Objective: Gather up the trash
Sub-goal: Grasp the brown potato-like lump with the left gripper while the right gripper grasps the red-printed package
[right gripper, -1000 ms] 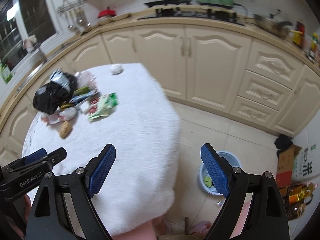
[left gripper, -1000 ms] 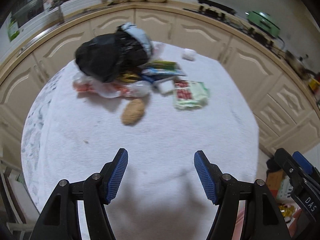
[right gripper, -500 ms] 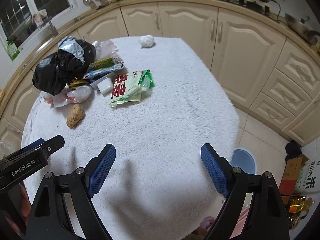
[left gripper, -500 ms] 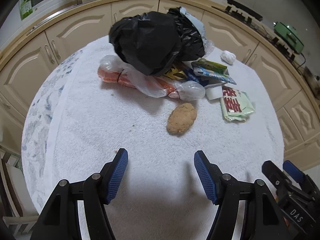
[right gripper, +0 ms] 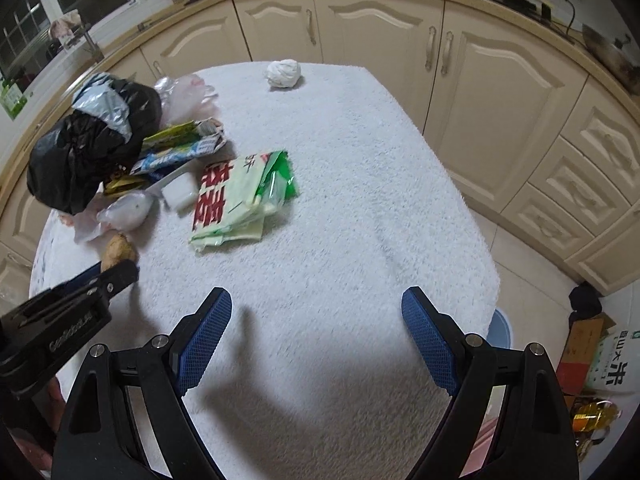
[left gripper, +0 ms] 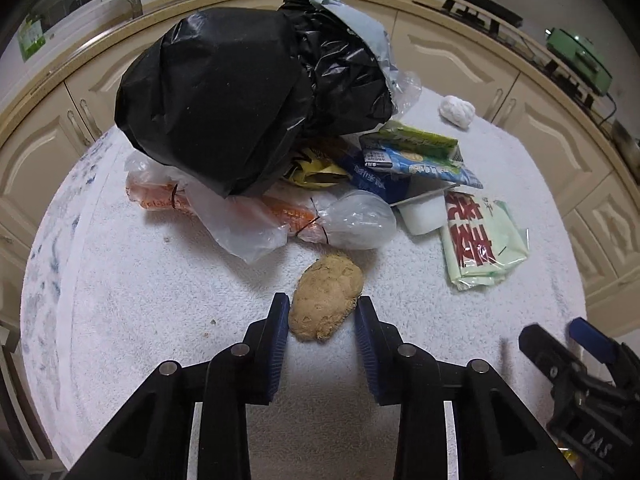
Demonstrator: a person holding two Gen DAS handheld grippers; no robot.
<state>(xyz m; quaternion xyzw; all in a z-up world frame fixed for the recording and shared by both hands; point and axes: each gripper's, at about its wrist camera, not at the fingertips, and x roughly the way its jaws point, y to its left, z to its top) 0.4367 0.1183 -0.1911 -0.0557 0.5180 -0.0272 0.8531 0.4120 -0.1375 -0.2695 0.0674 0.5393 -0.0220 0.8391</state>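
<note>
Flanking a lumpy tan crumbly lump (left gripper: 326, 296), left gripper (left gripper: 322, 322) pads apart.

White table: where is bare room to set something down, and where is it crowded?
The white table is bare between the green-and-red packet and its right edge, up to the tissue ball, and in front of the right gripper. It is crowded around the black bag.

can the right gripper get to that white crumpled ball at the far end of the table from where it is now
Probably yes. The right gripper is open and empty over bare cloth, and the crumpled white ball sits alone near the far edge. The green-and-red packet lies to the left of the straight path. It would need a long forward reach.
</note>
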